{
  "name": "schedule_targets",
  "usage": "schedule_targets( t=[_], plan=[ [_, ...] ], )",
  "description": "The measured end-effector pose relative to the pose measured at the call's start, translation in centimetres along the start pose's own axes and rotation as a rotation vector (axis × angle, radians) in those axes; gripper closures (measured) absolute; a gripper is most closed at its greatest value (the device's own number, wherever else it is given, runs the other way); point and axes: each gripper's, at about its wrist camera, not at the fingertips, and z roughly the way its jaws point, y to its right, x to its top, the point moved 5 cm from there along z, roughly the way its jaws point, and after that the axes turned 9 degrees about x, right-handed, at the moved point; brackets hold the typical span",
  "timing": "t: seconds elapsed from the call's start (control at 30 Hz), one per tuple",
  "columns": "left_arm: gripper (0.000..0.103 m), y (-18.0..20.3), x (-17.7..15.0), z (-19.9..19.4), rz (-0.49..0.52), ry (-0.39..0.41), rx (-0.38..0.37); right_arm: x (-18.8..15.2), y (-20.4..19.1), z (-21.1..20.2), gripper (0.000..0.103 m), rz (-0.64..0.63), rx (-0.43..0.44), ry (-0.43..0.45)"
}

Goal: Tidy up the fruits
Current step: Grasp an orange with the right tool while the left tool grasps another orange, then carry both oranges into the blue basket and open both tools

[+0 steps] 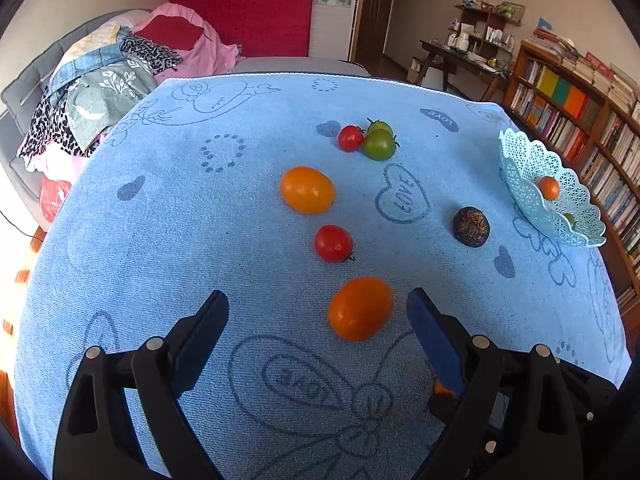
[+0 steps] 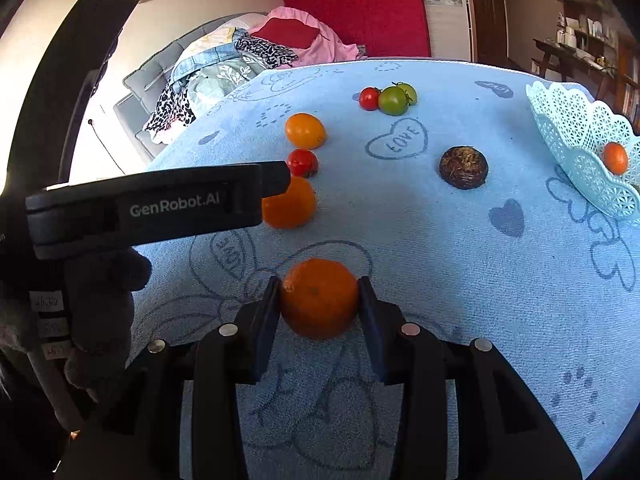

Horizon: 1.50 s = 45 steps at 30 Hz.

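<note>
My right gripper (image 2: 319, 292) is shut on an orange mandarin (image 2: 319, 298), just above the blue towel (image 2: 440, 260). My left gripper (image 1: 318, 300) is open around an orange oval fruit (image 1: 361, 308) that lies on the towel, nearer its right finger; the gripper body also shows in the right wrist view (image 2: 160, 204). Further off lie a red tomato (image 1: 333, 243), a second orange oval fruit (image 1: 307, 190), a dark brown fruit (image 1: 471, 226), and a group of a red tomato (image 1: 350, 138) and two green tomatoes (image 1: 378, 144). The light blue lace basket (image 1: 520, 168) at the right holds an orange fruit (image 1: 549, 188) and a green one (image 1: 570, 221).
The towel covers the whole table (image 1: 160, 240). A sofa with piled clothes (image 1: 100, 80) stands behind on the left. A bookshelf (image 1: 580, 128) lines the right wall, close to the basket side of the table. A desk (image 1: 460, 56) stands at the back right.
</note>
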Motion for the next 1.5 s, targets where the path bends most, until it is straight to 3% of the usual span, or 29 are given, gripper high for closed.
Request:
schedule_targets(
  t=[0.27, 0.4, 0.57, 0.8, 1.5],
  plan=[
    [0.013, 1.4, -0.6, 1.6, 0.029, -0.020, 0.011, -0.2, 2.3, -2.2, 0.063, 0.059, -0.036, 0.050],
    [0.027, 1.8, -0.8, 2.0, 0.045, -0.018, 0.025, -0.2, 2.7, -2.4, 0.063, 0.067, -0.034, 0.056],
    [0.034, 2.0, -1.0, 2.3, 0.056, -0.018, 0.008, -0.4, 2.8, -2.5, 0.063, 0.074, -0.032, 0.057],
    [0.063, 2.3, -1.4, 2.5, 0.068, -0.017, -0.016, -0.3, 3.0, -2.7, 0.063, 0.085, -0.040, 0.066],
    [0.071, 3.6, -1.1, 0.5, 0.108, 0.045, -0.035, 0.3, 3.8, -4.3, 0.063, 0.115, -0.056, 0.112]
  ],
)
